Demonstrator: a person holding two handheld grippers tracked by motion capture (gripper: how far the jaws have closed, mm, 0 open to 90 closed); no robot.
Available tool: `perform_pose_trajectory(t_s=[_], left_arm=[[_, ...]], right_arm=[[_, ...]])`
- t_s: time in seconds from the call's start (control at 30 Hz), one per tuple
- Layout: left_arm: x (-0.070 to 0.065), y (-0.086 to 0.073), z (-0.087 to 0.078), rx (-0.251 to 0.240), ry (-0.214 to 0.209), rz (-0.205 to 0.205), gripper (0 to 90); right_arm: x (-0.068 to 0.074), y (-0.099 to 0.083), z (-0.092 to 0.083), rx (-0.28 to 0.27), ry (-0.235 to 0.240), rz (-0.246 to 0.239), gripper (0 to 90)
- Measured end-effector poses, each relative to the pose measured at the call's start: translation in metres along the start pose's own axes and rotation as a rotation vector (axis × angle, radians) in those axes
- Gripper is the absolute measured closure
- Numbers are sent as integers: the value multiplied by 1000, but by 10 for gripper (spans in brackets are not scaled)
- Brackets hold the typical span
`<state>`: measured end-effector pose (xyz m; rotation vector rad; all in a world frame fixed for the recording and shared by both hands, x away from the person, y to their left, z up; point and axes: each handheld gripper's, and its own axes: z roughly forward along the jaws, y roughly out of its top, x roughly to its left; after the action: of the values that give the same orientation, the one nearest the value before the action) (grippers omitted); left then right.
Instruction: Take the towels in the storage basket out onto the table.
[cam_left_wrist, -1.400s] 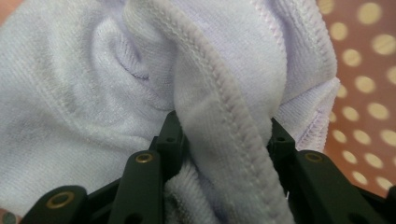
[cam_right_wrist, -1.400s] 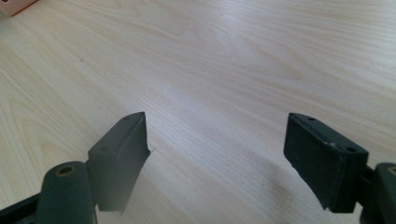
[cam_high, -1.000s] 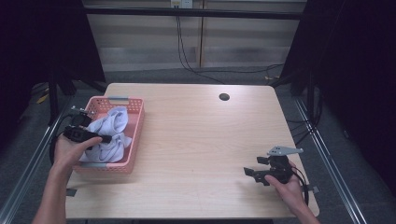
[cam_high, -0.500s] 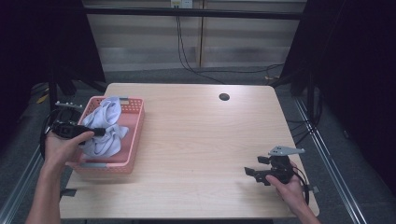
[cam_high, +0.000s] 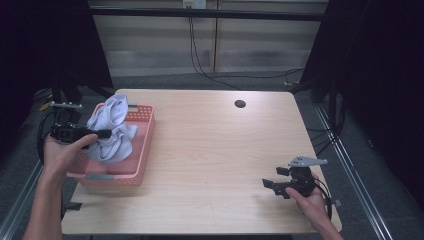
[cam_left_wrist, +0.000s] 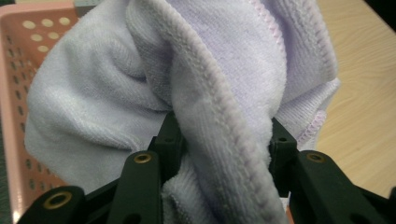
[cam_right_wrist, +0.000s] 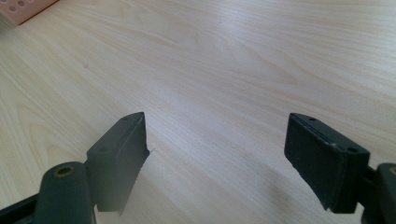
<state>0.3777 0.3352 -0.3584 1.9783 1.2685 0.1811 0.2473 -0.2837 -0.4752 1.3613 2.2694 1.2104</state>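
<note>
A pale lilac towel (cam_high: 111, 131) hangs bunched above the pink perforated basket (cam_high: 142, 150) at the table's left. My left gripper (cam_high: 102, 134) is shut on the towel, its jaws pointing right over the basket. In the left gripper view the thick folds of the towel (cam_left_wrist: 224, 93) bulge between the two black jaws, with the basket wall (cam_left_wrist: 18, 70) behind on the left. My right gripper (cam_high: 270, 185) rests low near the table's front right corner. Its jaws stand wide apart over bare wood, as the right gripper (cam_right_wrist: 217, 158) view shows.
The light wooden table (cam_high: 215, 145) has a round cable hole (cam_high: 240, 104) at the back. A corner of the pink basket (cam_right_wrist: 23, 9) peeks in at the top left of the right gripper view. Dark floor and metal rails flank the table.
My left gripper has risen with the towel, so the cloth now hangs higher above the basket. The right gripper has stayed where it was.
</note>
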Motion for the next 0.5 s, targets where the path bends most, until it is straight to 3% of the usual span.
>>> perform_pose_trajectory(t_s=[0.23, 0.5], left_arm=[[-11, 12, -11, -20, 5, 41, 590], [-30, 26, -21, -49, -18, 94, 590]], right_arm=[[0, 0, 1, 1, 2, 5, 214], [0, 0, 1, -1, -1, 2, 214]])
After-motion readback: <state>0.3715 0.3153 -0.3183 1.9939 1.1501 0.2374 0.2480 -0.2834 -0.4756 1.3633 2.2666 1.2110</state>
